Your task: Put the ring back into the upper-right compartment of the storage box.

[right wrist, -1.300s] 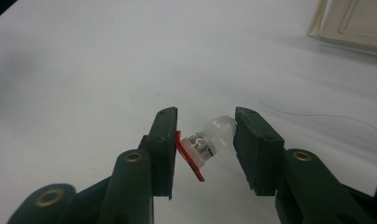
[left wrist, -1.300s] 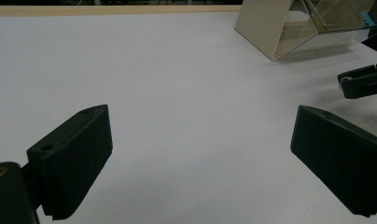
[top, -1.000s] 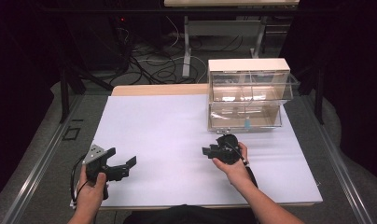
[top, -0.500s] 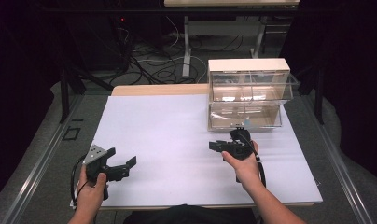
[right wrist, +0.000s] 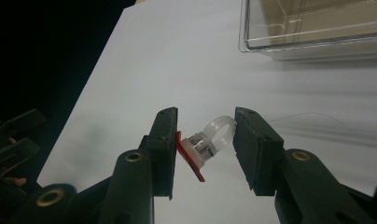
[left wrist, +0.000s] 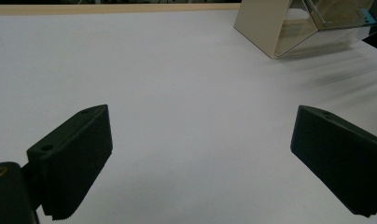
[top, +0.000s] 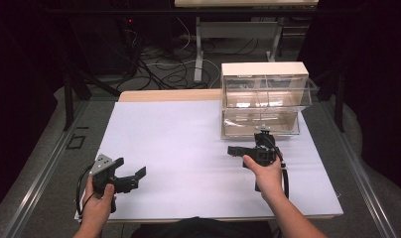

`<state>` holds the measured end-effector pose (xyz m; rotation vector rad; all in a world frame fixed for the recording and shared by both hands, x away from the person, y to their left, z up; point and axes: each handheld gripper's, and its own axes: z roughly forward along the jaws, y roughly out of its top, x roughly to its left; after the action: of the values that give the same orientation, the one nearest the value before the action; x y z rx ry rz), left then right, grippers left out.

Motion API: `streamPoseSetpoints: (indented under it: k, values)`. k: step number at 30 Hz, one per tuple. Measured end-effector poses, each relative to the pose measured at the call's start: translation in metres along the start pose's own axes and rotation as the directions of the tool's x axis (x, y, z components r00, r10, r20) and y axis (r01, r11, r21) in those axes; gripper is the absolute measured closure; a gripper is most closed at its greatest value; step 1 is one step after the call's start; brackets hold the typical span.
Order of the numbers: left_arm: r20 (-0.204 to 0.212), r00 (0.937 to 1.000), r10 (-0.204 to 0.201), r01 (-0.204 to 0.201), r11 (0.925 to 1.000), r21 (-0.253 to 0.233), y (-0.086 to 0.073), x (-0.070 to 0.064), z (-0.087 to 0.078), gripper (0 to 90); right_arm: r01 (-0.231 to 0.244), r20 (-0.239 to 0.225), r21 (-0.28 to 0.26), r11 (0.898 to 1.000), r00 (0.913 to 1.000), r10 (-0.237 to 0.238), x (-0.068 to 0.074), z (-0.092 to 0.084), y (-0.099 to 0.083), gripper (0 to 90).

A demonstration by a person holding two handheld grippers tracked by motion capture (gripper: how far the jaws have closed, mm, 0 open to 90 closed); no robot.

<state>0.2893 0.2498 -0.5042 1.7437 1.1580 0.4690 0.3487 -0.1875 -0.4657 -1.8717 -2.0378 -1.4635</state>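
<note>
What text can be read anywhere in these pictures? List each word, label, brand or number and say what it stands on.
None: no readable text in any view.
The clear drawer box, the white table cover, the left gripper and the right gripper bear no lettering that can be made out.
The small ring with a red disc between the right gripper's jaws shows no marking either.

Right gripper (top: pixel 238 149) has shifted right and away from the person across the white table sheet (top: pixel 188 139), now just in front of the clear plastic two-tier drawer box (top: pixel 264 105). Right hand (top: pixel 263 171) followed, wrist turned more upright.
</note>
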Motion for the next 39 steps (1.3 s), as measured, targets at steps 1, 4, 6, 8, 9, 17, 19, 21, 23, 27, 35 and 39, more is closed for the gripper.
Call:
streamPoseSetpoints:
  k: [1,4,6,8,9,17,19,21,23,27,35,39]
  values:
    - [0.001,1.0000,0.004,-0.004,1.0000,0.005,0.000,0.000,0.000,5.9,0.005,0.000,-0.003,1.000,1.0000,-0.005,0.000,-0.001,0.000,60.2]
    - [-0.002,1.0000,0.004,-0.004,1.0000,0.004,0.000,0.001,0.000,5.9,-0.001,-0.006,-0.003,1.000,1.0000,0.001,0.000,-0.004,0.001,60.2]
    - [-0.006,1.0000,0.008,-0.008,1.0000,0.001,0.000,0.001,0.000,5.9,-0.005,-0.001,-0.020,1.000,1.0000,0.005,-0.001,-0.010,0.003,60.3]
    - [-0.010,0.9999,0.011,-0.011,0.9999,0.001,0.000,0.002,-0.001,6.0,-0.004,-0.005,-0.018,1.000,1.0000,0.004,-0.002,-0.013,0.004,60.2]
    - [-0.009,0.9999,0.010,-0.010,1.0000,0.002,0.000,0.002,0.000,5.9,-0.006,0.002,-0.030,1.000,1.0000,0.006,-0.002,-0.015,0.005,60.2]
    - [-0.024,0.9997,-0.001,0.001,0.9999,-0.017,0.000,0.003,0.000,5.9,-0.025,0.028,-0.074,0.997,0.9992,0.027,-0.016,-0.029,0.013,60.2]
    - [-0.024,0.9997,-0.002,0.001,0.9999,-0.017,-0.001,0.003,0.000,5.9,-0.030,0.036,-0.081,0.996,0.9988,0.033,-0.020,-0.033,0.015,60.2]
    - [-0.022,0.9998,-0.003,0.003,0.9998,-0.018,-0.001,0.003,0.000,6.0,-0.034,0.039,-0.088,0.996,0.9985,0.037,-0.022,-0.035,0.016,60.2]
    - [-0.021,0.9998,-0.004,0.004,0.9998,-0.018,0.000,0.003,0.000,5.9,-0.041,0.050,-0.098,0.994,0.9977,0.046,-0.026,-0.039,0.018,60.2]
    - [-0.022,0.9997,-0.007,0.007,0.9998,-0.016,0.000,0.004,0.000,5.9,-0.052,0.066,-0.105,0.993,0.9961,0.059,-0.032,-0.047,0.022,60.2]
    - [-0.024,0.9997,-0.008,0.007,0.9998,-0.017,-0.001,0.004,-0.001,5.9,-0.075,0.082,-0.128,0.989,0.9929,0.086,-0.044,-0.056,0.028,60.3]
    - [-0.021,0.9997,-0.009,0.008,0.9998,-0.017,-0.001,0.004,0.000,5.9,-0.079,0.088,-0.140,0.987,0.9919,0.092,-0.047,-0.060,0.031,60.2]
